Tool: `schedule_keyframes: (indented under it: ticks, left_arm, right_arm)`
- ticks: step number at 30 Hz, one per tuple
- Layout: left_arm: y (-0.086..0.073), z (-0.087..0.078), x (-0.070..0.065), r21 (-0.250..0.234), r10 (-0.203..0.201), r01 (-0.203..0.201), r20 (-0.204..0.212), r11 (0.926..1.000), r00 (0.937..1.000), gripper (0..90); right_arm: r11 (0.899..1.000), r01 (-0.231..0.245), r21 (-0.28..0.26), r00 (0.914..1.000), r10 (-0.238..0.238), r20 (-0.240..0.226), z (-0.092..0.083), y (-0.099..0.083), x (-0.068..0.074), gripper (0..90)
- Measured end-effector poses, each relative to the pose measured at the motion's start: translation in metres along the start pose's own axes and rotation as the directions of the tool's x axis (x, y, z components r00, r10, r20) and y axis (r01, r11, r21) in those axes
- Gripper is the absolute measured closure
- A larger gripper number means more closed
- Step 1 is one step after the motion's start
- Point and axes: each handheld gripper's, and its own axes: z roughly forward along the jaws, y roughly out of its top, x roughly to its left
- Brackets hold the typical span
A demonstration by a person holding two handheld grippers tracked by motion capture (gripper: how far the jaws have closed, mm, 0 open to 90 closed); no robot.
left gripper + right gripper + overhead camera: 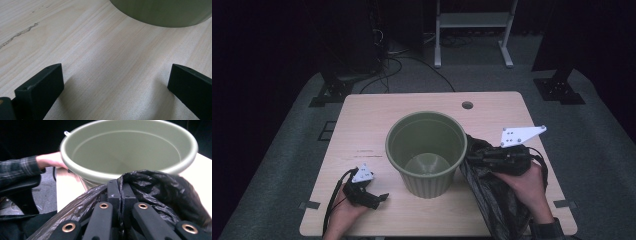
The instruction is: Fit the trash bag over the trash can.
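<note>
Bin bag pinched, bucket waiting
My right gripper (pixel 120 195) jaws clamp the limp, slippery black bag (pixel 492 200) at the bucket's (pixel 427 150) three o'clock; left gripper (pixel 115 87) jaws gape over the table (pixel 492 107); I'd grip bunched folds

An olive-green plastic bucket (pixel 427 150) stands upright and empty near the middle of the pale wooden surface (pixel 377 120), its round rim open. A crumpled black plastic bag (pixel 492 195) lies just right of it, touching its side and trailing toward the surface's near edge.
</note>
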Motion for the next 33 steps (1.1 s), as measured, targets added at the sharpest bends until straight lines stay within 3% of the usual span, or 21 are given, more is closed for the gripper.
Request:
schedule_keyframes:
  ticks: [8, 13, 16, 22, 25, 26, 33]
  left_arm:
    - [0.000, 0.000, 0.000, 0.000, 0.000, 0.000, 0.000, 1.0000, 1.0000, 0.0]
    - [0.000, 0.000, 0.000, -0.002, 0.000, 0.000, 0.000, 1.0000, 1.0000, 0.0]
    - [0.000, 0.000, 0.000, -0.002, 0.000, 0.000, 0.000, 1.0000, 1.0000, 0.0]
    - [0.000, 0.000, 0.000, -0.002, 0.000, 0.000, 0.000, 1.0000, 1.0000, 0.0]
    - [0.000, 0.000, 0.000, -0.002, 0.000, 0.000, 0.000, 1.0000, 1.0000, 0.0]
    - [0.000, 0.000, 0.000, -0.002, 0.000, 0.000, 0.000, 1.0000, 1.0000, 0.0]
    - [0.000, 0.000, 0.000, -0.002, 0.001, -0.001, 0.001, 1.0000, 1.0000, 0.0]
  right_arm:
    - [0.999, 0.031, -0.028, 0.9978, -0.032, -0.059, -0.003, 0.019, 0.005, 88.5]
    - [0.998, 0.048, -0.045, 0.9911, -0.053, -0.122, 0.000, 0.038, 0.007, 88.5]
    - [0.998, 0.056, -0.043, 0.9887, -0.062, -0.136, 0.002, 0.045, 0.008, 88.5]
    - [0.997, 0.076, -0.030, 0.9768, -0.080, -0.199, 0.020, 0.073, 0.008, 88.5]
    - [0.996, 0.080, -0.027, 0.9744, -0.084, -0.209, 0.025, 0.080, 0.008, 88.5]
    - [0.996, 0.079, -0.030, 0.9693, -0.083, -0.231, 0.031, 0.089, 0.008, 88.5]
    - [0.995, 0.095, -0.028, 0.9591, -0.099, -0.265, 0.052, 0.110, 0.011, 88.5]
